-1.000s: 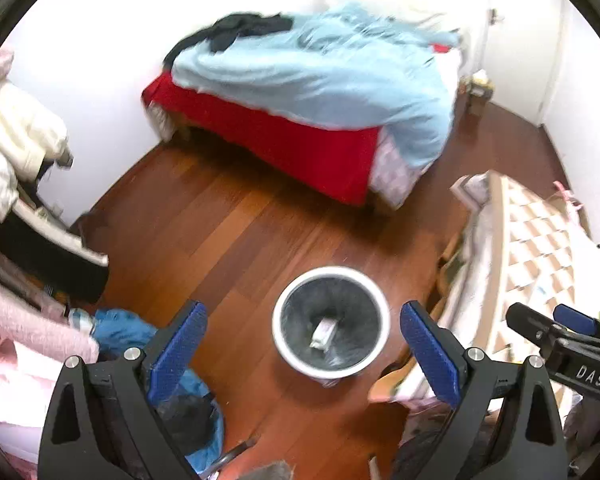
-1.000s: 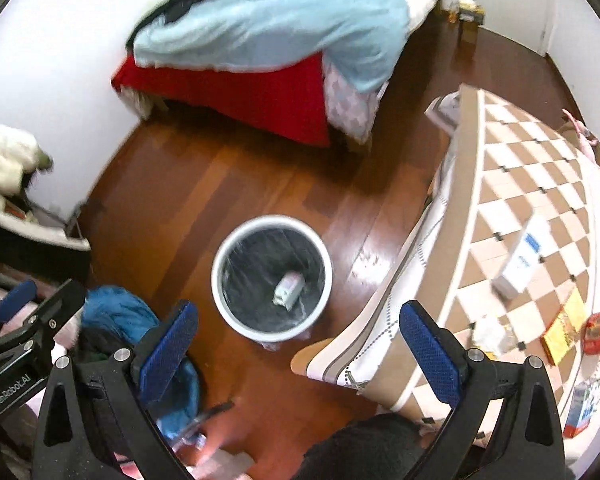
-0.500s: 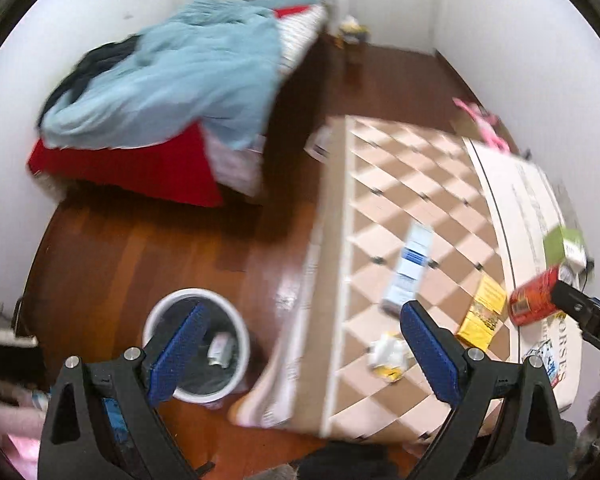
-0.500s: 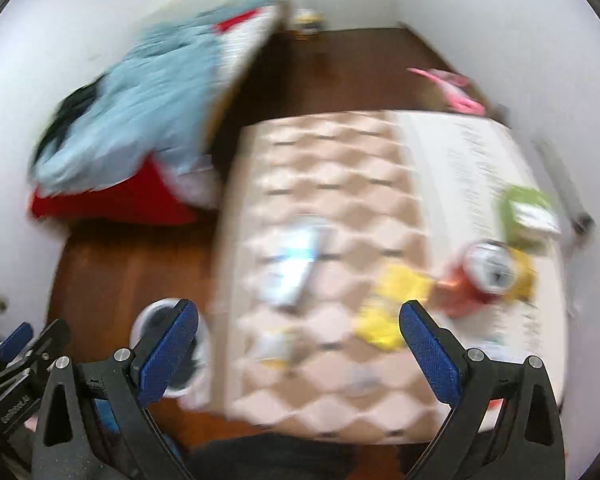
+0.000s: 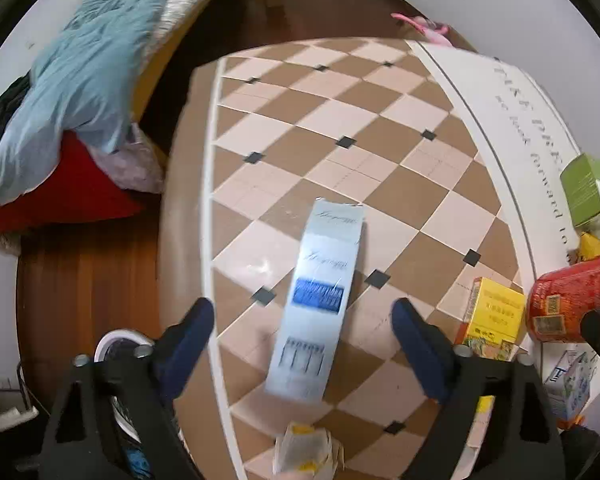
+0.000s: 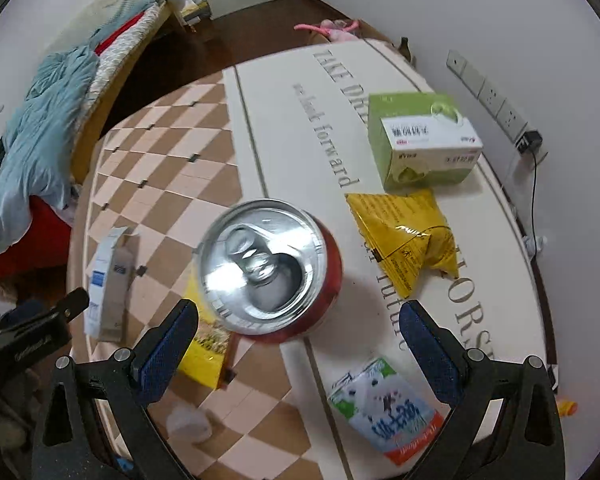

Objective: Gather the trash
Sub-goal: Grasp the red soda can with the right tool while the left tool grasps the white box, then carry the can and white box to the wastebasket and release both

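A long white and blue carton lies on the checkered table; my left gripper is open above its near half, empty. A red soda can stands upright on the table; my right gripper is open just above it, empty. The can also shows at the right in the left wrist view. A yellow box, a yellow snack bag, a green and white box, a milk carton and crumpled wrappers lie around. The white trash bin stands on the floor left of the table.
A bed with a blue blanket and red sheet stands at the left across the wooden floor. The wall with a power strip runs along the table's right side. The left gripper's body shows at the left in the right wrist view.
Both grippers swung from over the trash bin on the floor to the table and came down close, the left over the white and blue carton, the right over the red can.
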The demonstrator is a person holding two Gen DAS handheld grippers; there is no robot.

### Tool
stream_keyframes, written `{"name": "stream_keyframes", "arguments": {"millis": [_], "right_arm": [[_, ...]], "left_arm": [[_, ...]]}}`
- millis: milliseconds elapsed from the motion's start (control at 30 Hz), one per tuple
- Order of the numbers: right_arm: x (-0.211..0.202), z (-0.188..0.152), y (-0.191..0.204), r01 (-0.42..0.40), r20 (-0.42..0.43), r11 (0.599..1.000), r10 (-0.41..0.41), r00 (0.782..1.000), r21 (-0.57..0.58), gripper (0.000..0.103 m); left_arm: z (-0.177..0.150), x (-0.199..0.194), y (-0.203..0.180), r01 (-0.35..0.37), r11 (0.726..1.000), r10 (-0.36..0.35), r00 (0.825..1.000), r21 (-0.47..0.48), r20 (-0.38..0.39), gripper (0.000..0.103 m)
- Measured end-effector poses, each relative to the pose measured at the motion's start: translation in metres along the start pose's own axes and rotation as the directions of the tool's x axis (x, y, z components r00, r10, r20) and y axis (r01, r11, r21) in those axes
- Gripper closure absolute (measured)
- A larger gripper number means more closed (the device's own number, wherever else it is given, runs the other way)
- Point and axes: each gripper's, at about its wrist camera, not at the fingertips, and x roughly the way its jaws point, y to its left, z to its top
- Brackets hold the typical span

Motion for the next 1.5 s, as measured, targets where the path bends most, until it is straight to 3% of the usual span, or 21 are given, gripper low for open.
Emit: {"name": "stream_keyframes", "arguments": {"millis": [67, 200, 367, 667, 967, 1300, 1500], "right_arm": [[0.011, 0.002, -0.004, -0.024, -0.007, 1.0, 0.024, 1.0, 0.017, 0.002], [0.027, 0.006, -0.004, -0.048, -0.016, 0.999, 0.049, 0.999, 0.021, 0.011], [0.04, 0.011, 0.003, -0.06, -0.015, 0.998, 0.061, 0.998, 0.013, 0.022], [0.037, 0.013, 0.004, -0.055, 0.008, 0.998, 0.055, 0.998, -0.001, 0.03], [-0.006, 0.019, 0.018, -0.051, 0.062, 0.997, 0.054, 0.997, -0.05, 0.031], [-0.088, 0.016, 0.104, -0.126, 0.134, 0.971, 0.155, 0.979, -0.203, 0.031], [-0.116, -0.006, 0.183, -0.219, 0.11, 0.926, 0.263, 0.958, -0.308, 0.031]], "left_arm": [[0.003, 0.008, -0.003, 0.004, 1.0, -0.003, 1.0, 0.018, -0.017, 0.026], [0.008, 0.025, -0.007, 0.005, 0.999, -0.003, 0.999, 0.041, -0.044, 0.049], [0.011, 0.036, -0.006, 0.027, 0.999, -0.025, 0.997, 0.035, -0.066, 0.067], [0.008, 0.017, 0.0, 0.031, 0.999, -0.031, 1.0, 0.011, -0.003, 0.07], [-0.008, -0.062, 0.034, 0.047, 0.997, -0.036, 0.988, -0.069, 0.149, 0.071], [-0.055, -0.168, 0.138, 0.062, 0.971, 0.016, 0.947, -0.231, 0.32, 0.071], [-0.103, -0.198, 0.213, 0.022, 0.939, 0.101, 0.937, -0.343, 0.336, 0.071]]}}
